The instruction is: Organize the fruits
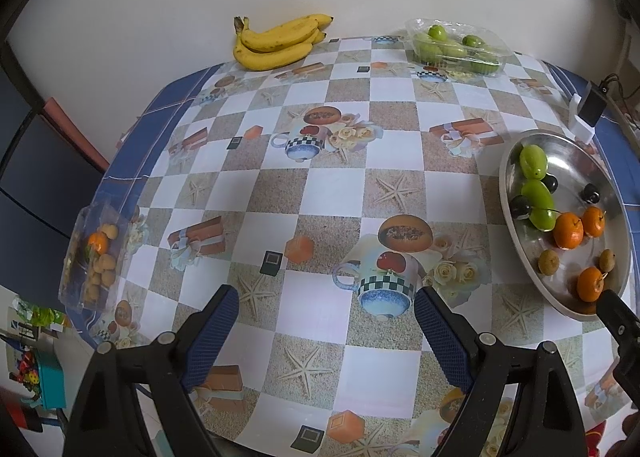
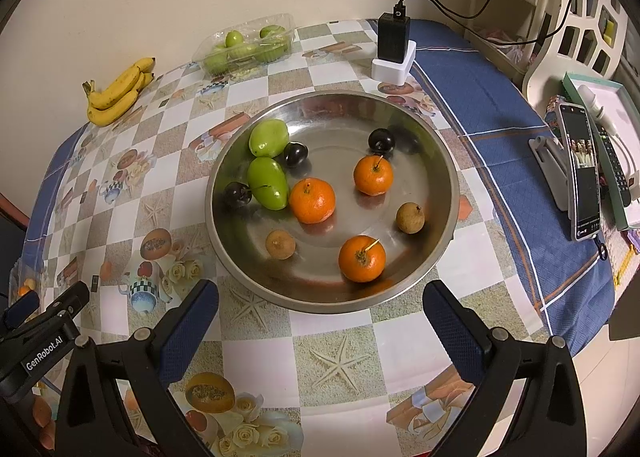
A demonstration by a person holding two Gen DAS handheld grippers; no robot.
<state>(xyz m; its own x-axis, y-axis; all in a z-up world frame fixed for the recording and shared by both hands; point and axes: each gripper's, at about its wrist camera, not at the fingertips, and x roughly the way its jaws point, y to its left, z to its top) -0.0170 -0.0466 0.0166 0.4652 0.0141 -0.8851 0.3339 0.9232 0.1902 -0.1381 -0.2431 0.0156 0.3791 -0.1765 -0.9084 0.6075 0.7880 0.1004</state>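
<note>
Bare tablecloth spans the table's (image 1: 320, 193) middle. Bananas (image 1: 280, 41) and a clear fruit tray (image 1: 456, 47) line the far edge; a steel bowl (image 2: 440, 161) fills the right side.

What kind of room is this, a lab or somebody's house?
Most likely a home dining or kitchen table: a printed checkered tablecloth, a steel bowl of fruit, bananas by the wall, and a propped-up phone.

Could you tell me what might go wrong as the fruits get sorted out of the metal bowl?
1. The round fruits lie loose in the smooth metal bowl; a nudged orange may well roll away from the open right gripper.
2. The dark plum touches a green fruit, so gripping one could shove the other.
3. The bowl itself might slide on the tablecloth.
</note>
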